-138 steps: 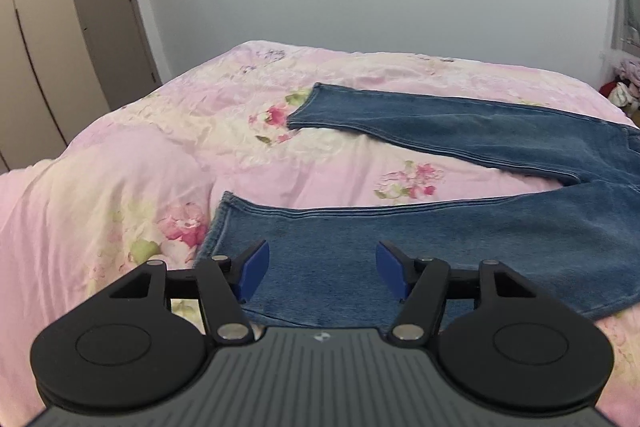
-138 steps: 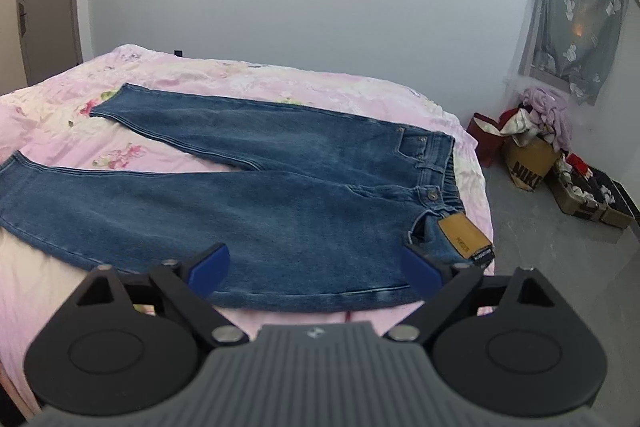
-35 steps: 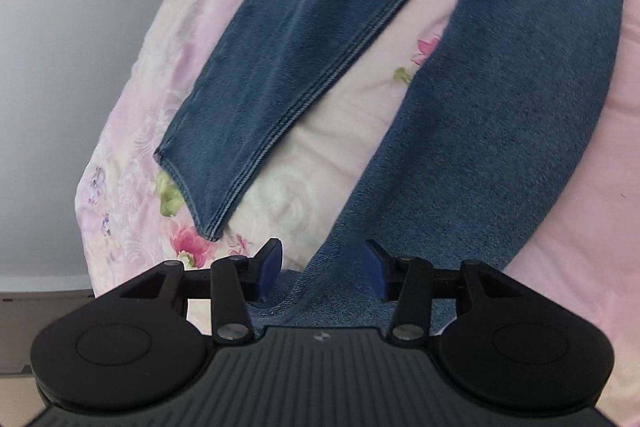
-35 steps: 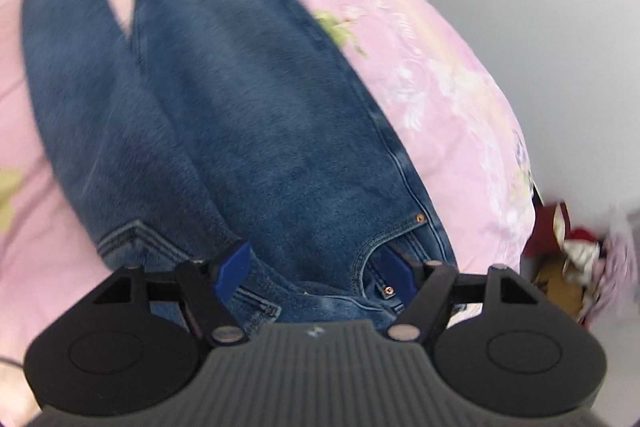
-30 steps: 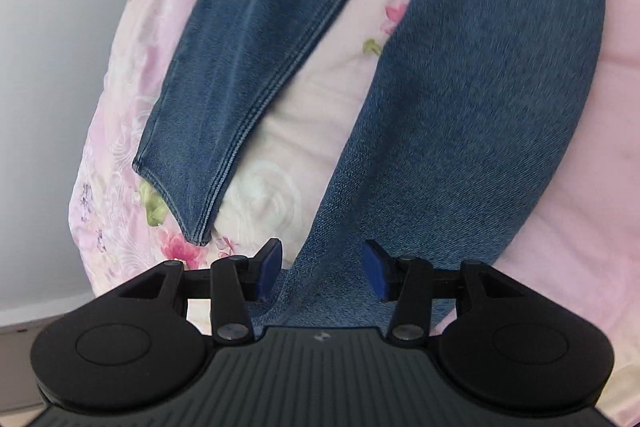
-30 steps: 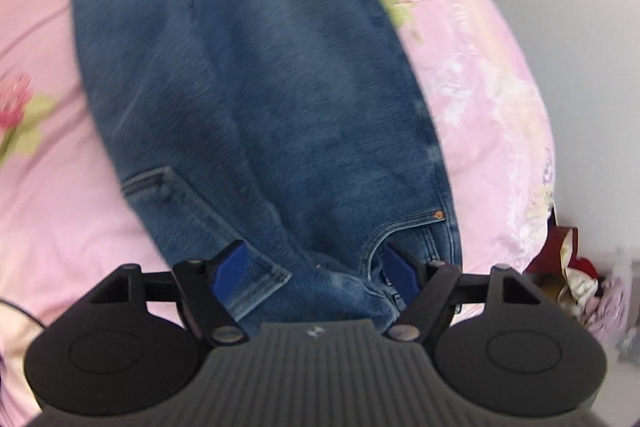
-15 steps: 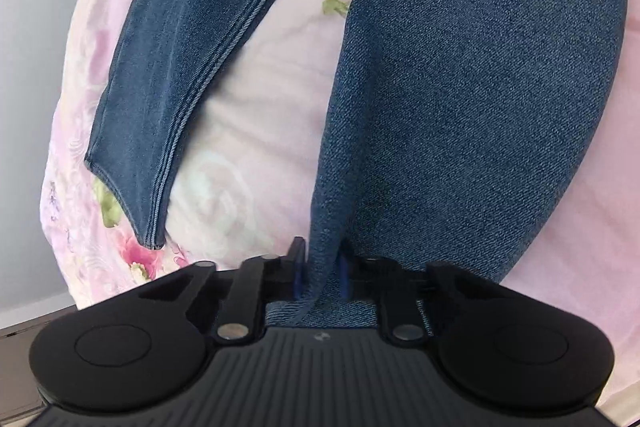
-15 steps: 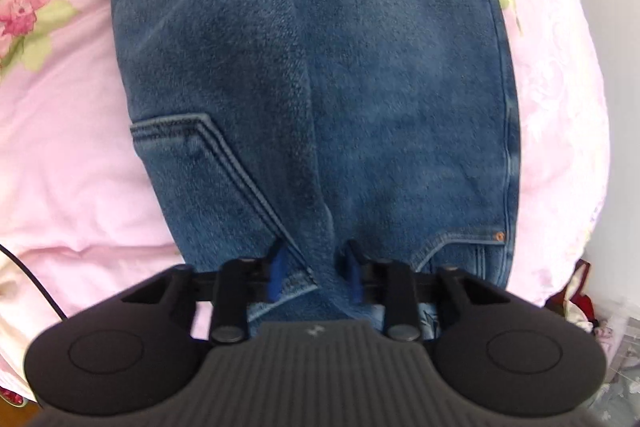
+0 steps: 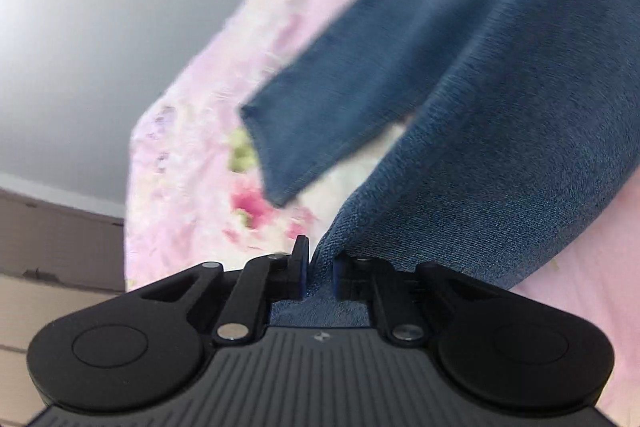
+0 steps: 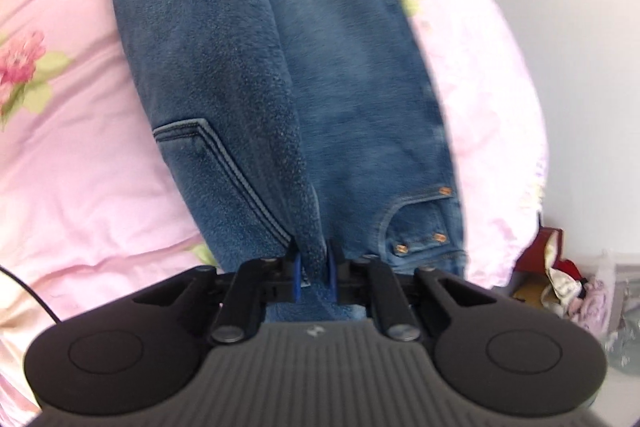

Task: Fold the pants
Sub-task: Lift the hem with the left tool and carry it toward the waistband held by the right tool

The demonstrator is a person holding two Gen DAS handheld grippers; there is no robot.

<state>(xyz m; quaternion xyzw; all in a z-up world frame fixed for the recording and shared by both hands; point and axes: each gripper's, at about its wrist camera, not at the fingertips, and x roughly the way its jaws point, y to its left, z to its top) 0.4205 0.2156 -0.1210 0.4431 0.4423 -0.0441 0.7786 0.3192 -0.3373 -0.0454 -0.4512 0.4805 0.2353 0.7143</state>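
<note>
Blue jeans (image 9: 500,115) lie on a pink floral bed (image 9: 192,131). My left gripper (image 9: 320,267) is shut on the hem end of the near leg and lifts it off the bed; the far leg's cuff (image 9: 276,155) lies flat beyond. In the right wrist view the jeans (image 10: 248,67) show a back pocket (image 10: 216,171) and a riveted front pocket (image 10: 420,223). My right gripper (image 10: 314,267) is shut on the near edge of the waist, with a fold of denim raised between the pads.
A grey wall (image 9: 100,27) stands behind the bed. Beside the bed's right edge, on the floor, are a red bag (image 10: 548,247) and a pile of clothes (image 10: 588,303). A thin black cable (image 10: 28,291) crosses the bed at the left.
Both grippers, shut on the denim half a second ago, have lifted it. The left view has tilted up, so the near leg now hangs nearer the far leg's cuff.
</note>
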